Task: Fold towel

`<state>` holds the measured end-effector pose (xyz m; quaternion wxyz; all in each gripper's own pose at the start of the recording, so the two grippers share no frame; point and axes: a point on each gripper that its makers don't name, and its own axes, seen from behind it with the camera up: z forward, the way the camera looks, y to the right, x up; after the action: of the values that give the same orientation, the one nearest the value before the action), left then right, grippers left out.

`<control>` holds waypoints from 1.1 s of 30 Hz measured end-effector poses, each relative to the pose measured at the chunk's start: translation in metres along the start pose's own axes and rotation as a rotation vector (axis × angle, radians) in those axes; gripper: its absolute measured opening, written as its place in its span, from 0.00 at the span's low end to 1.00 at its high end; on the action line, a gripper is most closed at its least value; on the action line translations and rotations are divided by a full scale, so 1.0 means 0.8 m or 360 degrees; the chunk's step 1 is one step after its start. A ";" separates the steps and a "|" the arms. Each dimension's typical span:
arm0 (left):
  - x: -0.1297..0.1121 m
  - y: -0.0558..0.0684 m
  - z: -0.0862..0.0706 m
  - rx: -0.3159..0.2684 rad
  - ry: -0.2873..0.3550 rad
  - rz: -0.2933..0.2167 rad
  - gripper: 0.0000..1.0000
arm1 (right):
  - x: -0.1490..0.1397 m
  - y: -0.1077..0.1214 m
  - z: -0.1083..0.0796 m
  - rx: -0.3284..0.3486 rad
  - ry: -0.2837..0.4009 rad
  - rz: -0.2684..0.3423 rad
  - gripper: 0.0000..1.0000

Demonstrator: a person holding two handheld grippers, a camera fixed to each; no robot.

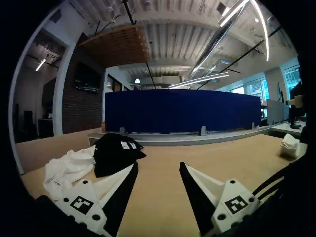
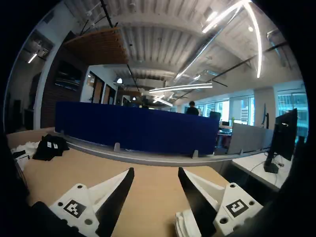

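Note:
My left gripper (image 1: 158, 166) is open above the wooden table (image 1: 221, 158), with nothing between its fingers. A crumpled white towel (image 1: 67, 168) lies at the table's left, next to a black heap of cloth (image 1: 114, 152) with white tags. At the right edge sits a folded white stack (image 1: 290, 145). My right gripper (image 2: 156, 170) is open too, empty, over the same table (image 2: 71, 170). A folded white stack (image 2: 187, 225) lies just under its right finger. The black cloth (image 2: 49, 147) and white towel (image 2: 21, 152) show far left.
A blue partition (image 1: 177, 110) runs along the table's far edge on a grey rail. To the right stand another desk (image 2: 256, 164) with a black monitor (image 2: 282, 138) and a grey divider (image 2: 249, 138). A person (image 2: 192, 108) stands beyond the partition.

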<state>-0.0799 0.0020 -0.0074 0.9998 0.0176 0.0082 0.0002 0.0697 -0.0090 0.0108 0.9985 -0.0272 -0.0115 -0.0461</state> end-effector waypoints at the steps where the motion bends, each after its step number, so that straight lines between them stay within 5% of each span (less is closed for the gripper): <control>1: 0.000 0.000 0.000 0.0000 0.0000 0.0000 0.77 | -0.001 -0.001 0.000 0.0009 0.0008 0.0002 0.87; 20: 0.000 0.000 0.002 0.0000 -0.0001 0.0000 0.77 | -0.083 0.026 -0.004 -0.0008 0.0040 0.0126 0.89; 33: 0.001 -0.001 0.001 0.0000 -0.0001 0.0001 0.77 | -0.127 0.012 0.001 0.0036 0.0024 0.0152 0.91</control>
<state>-0.0795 0.0010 -0.0068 0.9998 0.0176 0.0079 0.0005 -0.0303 0.0101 0.0084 0.9999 -0.0161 -0.0032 0.0015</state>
